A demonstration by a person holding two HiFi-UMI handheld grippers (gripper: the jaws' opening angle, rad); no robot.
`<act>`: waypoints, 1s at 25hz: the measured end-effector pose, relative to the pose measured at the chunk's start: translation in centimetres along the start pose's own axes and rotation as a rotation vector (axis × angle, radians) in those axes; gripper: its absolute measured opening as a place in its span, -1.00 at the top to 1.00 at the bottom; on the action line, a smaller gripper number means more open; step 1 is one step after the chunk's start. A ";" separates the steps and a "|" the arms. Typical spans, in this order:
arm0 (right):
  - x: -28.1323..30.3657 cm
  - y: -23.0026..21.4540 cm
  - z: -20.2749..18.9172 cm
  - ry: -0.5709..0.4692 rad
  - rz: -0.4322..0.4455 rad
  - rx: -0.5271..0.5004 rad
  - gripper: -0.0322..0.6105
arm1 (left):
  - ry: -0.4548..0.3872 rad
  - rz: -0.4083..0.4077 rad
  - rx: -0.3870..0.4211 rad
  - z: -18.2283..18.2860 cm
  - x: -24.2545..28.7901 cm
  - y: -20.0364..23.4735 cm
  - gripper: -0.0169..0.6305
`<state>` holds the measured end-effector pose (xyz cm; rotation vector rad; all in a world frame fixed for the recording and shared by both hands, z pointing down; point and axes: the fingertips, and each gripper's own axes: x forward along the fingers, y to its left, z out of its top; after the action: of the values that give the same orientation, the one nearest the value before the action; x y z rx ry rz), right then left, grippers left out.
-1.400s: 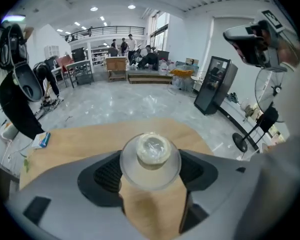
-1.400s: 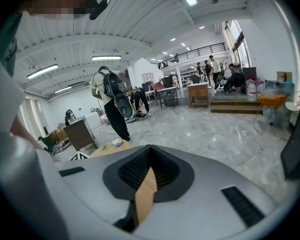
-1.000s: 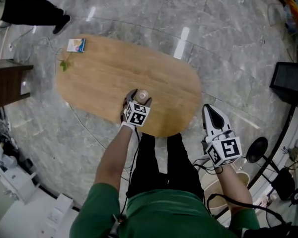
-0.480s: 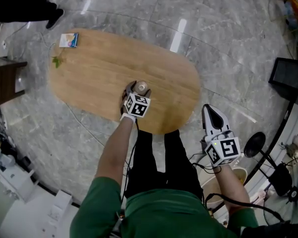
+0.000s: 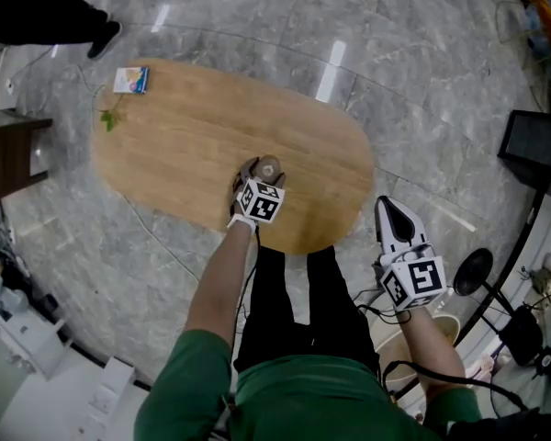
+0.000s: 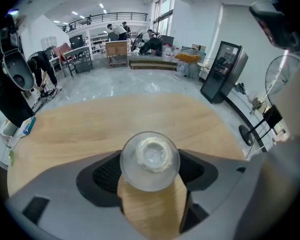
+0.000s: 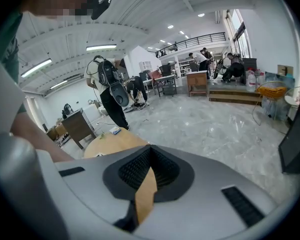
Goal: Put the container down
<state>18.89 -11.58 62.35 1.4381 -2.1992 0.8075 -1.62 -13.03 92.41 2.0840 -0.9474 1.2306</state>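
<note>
The right tool (image 5: 386, 206) hung shut and empty beside the person, clear of the work. The left tool (image 5: 258, 169) clamped the container (image 6: 150, 159) by its sides over the table (image 5: 165, 127), apparently upright so it could land flat. Contact was unclear.

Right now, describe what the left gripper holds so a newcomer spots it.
On the oval wooden table, near the person's edge, the left gripper holds between its jaws a small round clear container with a pale top. It is the only clear thing there; the small flat box and green sprig lie at the far left end.
</note>
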 end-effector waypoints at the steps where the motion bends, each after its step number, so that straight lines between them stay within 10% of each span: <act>1: 0.1 0.1 0.0 0.000 0.000 -0.001 0.83 | -0.002 -0.005 -0.007 0.2 -0.1 0.0 -0.11; 13: 1.6 1.9 2.8 -0.088 0.004 -0.020 0.83 | -0.041 -0.016 -0.205 -2.6 -6.4 0.9 -0.14; 18: 2.2 3.8 4.6 -0.127 0.014 -0.044 0.83 | -0.207 -0.025 -0.299 -0.2 -12.6 1.9 -0.09; 25: 1.2 4.8 7.3 -0.201 0.015 -0.072 0.83 | -0.458 0.071 -0.366 5.6 -21.7 3.6 0.47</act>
<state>13.97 -15.70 56.29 1.5276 -2.3622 0.6046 -8.90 -12.88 70.92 2.0741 -1.3423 0.5520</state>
